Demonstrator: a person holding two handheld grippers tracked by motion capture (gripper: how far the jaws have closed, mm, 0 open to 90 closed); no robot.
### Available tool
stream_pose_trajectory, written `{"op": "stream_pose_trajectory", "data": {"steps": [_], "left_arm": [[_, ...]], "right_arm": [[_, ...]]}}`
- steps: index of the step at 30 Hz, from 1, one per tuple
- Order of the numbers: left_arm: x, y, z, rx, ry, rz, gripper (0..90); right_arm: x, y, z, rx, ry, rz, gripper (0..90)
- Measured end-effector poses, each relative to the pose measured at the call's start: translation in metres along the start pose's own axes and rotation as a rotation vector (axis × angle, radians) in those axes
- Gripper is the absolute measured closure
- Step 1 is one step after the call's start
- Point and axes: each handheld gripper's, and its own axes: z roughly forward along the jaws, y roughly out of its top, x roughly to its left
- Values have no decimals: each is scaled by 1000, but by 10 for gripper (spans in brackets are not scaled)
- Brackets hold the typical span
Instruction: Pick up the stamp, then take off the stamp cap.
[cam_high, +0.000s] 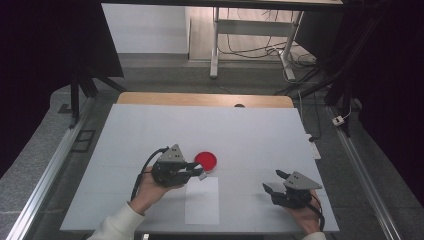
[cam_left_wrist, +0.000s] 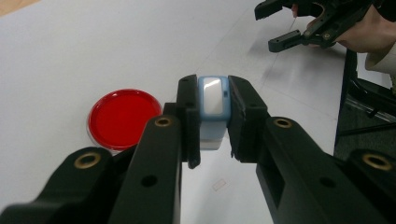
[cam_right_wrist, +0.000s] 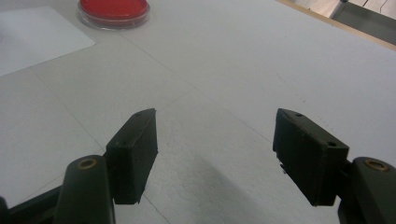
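Left claw (cam_left_wrist: 212, 116) is clamped on a small light-blue block (cam_left_wrist: 213, 100), held just above the worktop (cam_high: 150, 130) near its middle, right beside the red dish (cam_high: 205, 160); right claw (cam_right_wrist: 215, 154) sits wide apart near the front right corner, gripping nothing.

table (cam_high: 250, 130): white top, wood far edge | floor (cam_high: 165, 75): grey | metal desk frame (cam_high: 216, 45) behind (cables beneath) | sides dark

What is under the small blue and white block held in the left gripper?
The left gripper is shut on the blue and white block. Below it lies the white table, with a white sheet there. The red dish sits beside. The block's underside is hidden.
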Motion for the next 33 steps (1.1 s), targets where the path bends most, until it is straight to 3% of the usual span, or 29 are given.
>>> {"op": "stream_pose_trajectory", "data": {"steps": [13,26,33], "left_arm": [[3,-1,2,-4,4,-25,750],[3,-2,4,2,4,-25,750],[2,-2,6,5,-1,-26,750]], "right_arm": [[2,0,1,-6,-3,-3,299],[6,3,0,-15,2,1,304],[11,8,-2,-40,3,32,306]]}}
